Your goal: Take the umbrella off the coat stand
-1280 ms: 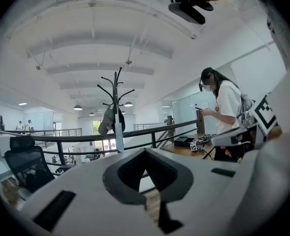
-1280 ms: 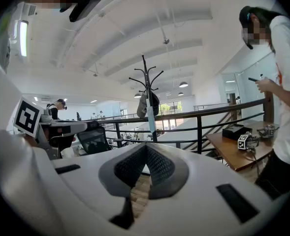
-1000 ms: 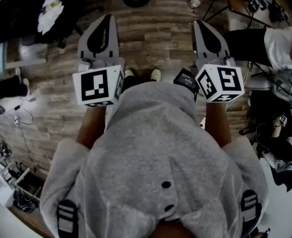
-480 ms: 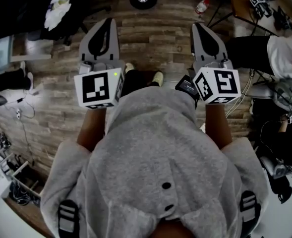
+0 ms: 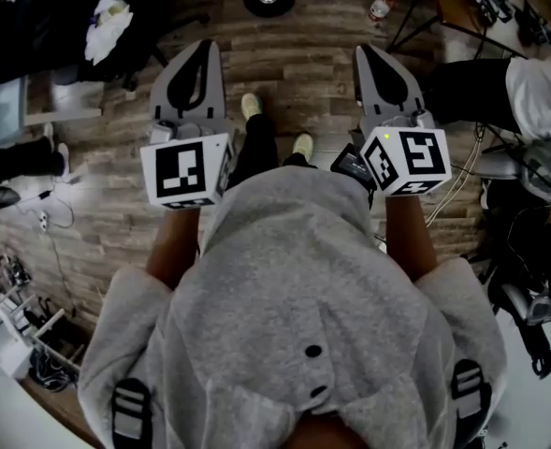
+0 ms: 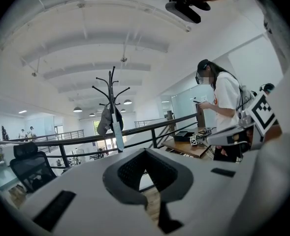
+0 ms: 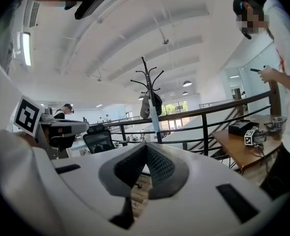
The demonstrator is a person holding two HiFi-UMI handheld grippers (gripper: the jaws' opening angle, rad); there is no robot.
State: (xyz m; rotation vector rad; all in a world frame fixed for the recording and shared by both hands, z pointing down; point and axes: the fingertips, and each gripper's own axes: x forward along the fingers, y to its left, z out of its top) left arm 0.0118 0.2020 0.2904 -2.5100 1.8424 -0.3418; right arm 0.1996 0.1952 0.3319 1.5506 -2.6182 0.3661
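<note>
Left gripper (image 5: 198, 49) and right gripper (image 5: 367, 52): both clenched, empty. Umbrella (image 6: 117, 133) hangs from coat stand (image 6: 112, 85), well apart from both.

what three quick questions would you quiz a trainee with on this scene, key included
1. True or false: the left gripper holds the umbrella.
2. Where does the umbrella hang? A) on the railing B) on the coat stand C) on the wooden desk
3. Fill the gap: the jaws of the right gripper are ____, with nothing between them.

Key: 1 false, as its jaws are shut and empty and the umbrella is far off across the room. 2 B. 3 shut.
</note>
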